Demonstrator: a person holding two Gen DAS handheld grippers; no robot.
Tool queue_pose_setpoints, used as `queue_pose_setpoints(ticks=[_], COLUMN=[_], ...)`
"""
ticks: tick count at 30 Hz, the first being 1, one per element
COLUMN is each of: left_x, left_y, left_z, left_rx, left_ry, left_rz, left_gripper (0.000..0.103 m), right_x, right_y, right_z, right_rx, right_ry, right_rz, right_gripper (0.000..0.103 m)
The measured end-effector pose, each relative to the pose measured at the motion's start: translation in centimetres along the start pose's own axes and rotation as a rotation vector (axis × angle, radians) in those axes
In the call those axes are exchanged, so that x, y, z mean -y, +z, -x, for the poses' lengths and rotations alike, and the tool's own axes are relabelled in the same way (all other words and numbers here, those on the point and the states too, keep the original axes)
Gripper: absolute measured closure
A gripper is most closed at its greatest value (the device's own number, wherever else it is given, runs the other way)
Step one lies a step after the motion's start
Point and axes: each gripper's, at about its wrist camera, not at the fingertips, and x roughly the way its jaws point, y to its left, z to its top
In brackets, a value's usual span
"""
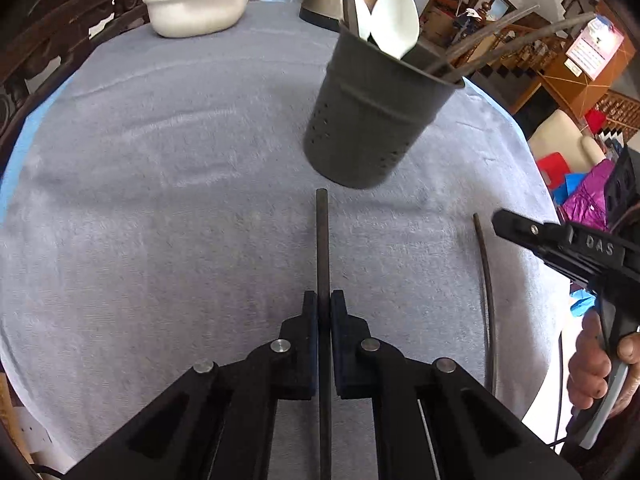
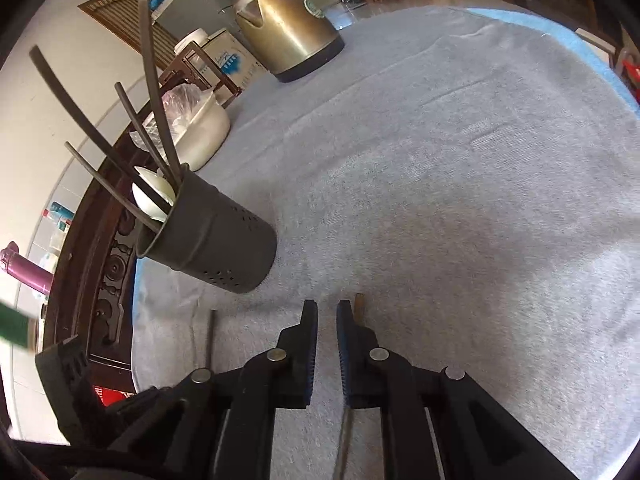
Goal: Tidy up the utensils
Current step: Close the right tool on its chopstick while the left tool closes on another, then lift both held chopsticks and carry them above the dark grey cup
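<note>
Your left gripper (image 1: 324, 300) is clamped on a chopstick (image 1: 322, 240) — the holder (image 1: 368, 120) stands ahead. Your right gripper (image 2: 327, 312) stands slightly apart, empty — another chopstick (image 2: 359, 312) lies just beside its right finger.

A dark grey perforated utensil holder (image 1: 370, 116) stood upright on the far part of the table, holding white spoons (image 1: 394, 22) and several dark chopsticks (image 1: 496, 46) that leaned out over its rim. Nearer, one dark chopstick (image 1: 322, 240) pointed straight toward the holder, its near end clamped and its far tip short of the base. Another dark chopstick (image 1: 486, 280) lay flat to its right.
</note>
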Motion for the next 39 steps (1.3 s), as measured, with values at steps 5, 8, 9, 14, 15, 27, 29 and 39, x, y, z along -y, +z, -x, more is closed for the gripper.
queue_pose_setpoints(ticks=[5, 8, 9, 14, 15, 27, 29, 39], left_x=[0.3, -0.1, -0.3, -0.6, -0.8, -1.1, -1.2, -0.3], left_y=[1.5, 2.9, 3.4, 4.5, 4.5, 4.9, 5.0, 5.5], left_z=[-0.3, -1.2, -1.5, -2.5, -2.4, 1.2, 3.0, 9.9], left_rx=[0.012, 0.005, 0.002, 0.005, 0.01, 0.132, 0.171, 0.346], left_ry=[0.02, 0.023, 0.018, -0.007, -0.005, -0.025, -0.029, -0.042], left_rz=[-0.039, -0.039, -0.038, -0.04, -0.045, -0.052, -0.053, -0.054], left_gripper=[0.085, 0.073, 0.073, 0.073, 0.076, 0.096, 0.096, 0.096], right_x=[-0.3, -1.2, -1.4, -2.6, -2.8, -4.5, -5.0, -6.2], right_y=[-0.5, -0.8, -0.9, -1.5, -1.5, -1.7, -1.7, -1.2], right_z=[0.1, -1.0, -1.4, -2.2, -2.2, 1.6, 2.7, 3.5], right_rx=[-0.052, -0.102, -0.112, -0.12, -0.12, -0.016, 0.016, -0.023], right_ry=[-0.066, -0.123, -0.138, -0.192, -0.201, -0.091, -0.054, -0.061], right_rz=[0.023, 0.058, 0.065, 0.14, 0.153, 0.193, 0.204, 0.202], right_gripper=[0.087, 0.087, 0.087, 0.087, 0.088, 0.097, 0.097, 0.094])
